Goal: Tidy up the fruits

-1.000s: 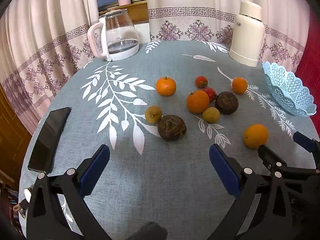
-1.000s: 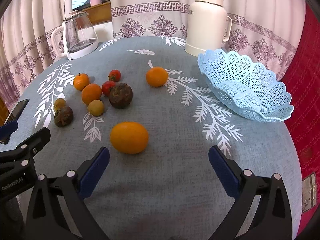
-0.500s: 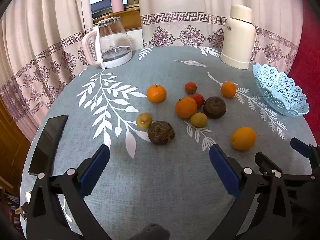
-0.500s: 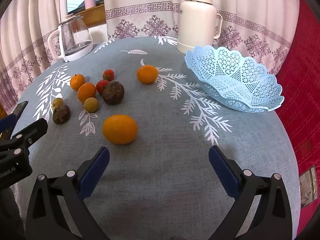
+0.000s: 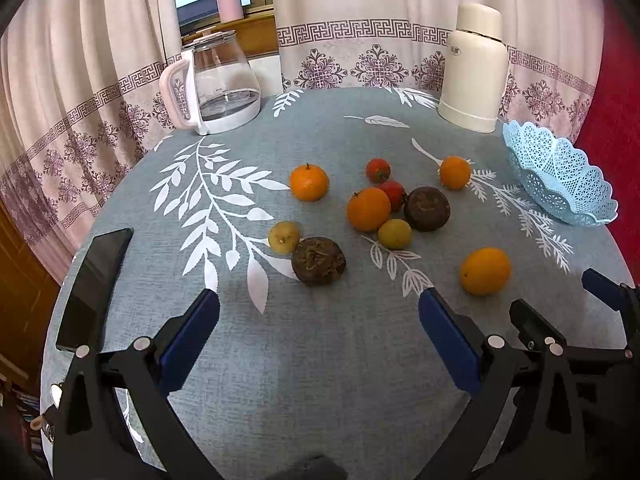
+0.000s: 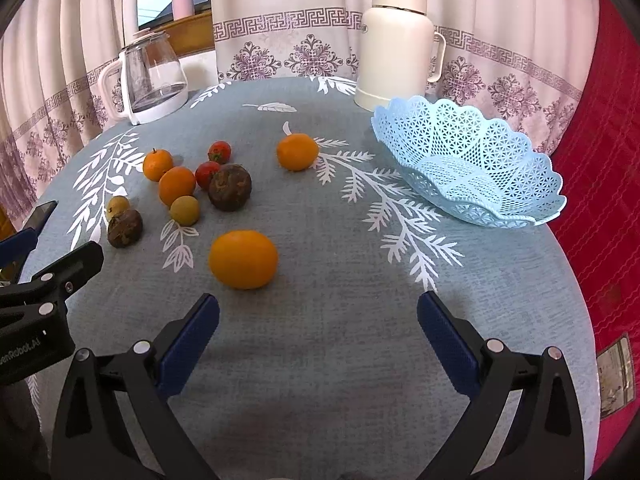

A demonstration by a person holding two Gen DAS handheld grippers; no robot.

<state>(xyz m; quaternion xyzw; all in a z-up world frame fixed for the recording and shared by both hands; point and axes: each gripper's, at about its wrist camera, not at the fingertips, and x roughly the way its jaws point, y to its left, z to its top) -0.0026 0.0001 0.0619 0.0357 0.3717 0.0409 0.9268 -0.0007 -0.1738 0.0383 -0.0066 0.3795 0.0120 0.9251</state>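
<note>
Hovering low over the table (image 6: 320, 360), both grippers' jaws gape wide, released; nearest orange (image 6: 243, 259) lies ahead.

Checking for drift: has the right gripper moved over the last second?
Yes. The right gripper has backed away: the near orange sits farther ahead of its fingertips, with more bare table between.

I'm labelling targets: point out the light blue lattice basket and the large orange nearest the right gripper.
light blue lattice plastic basket (image 6: 472, 168), right wrist view, inner wall.
large round orange fruit (image 6: 243, 259), right wrist view, middle of its skin.
</note>
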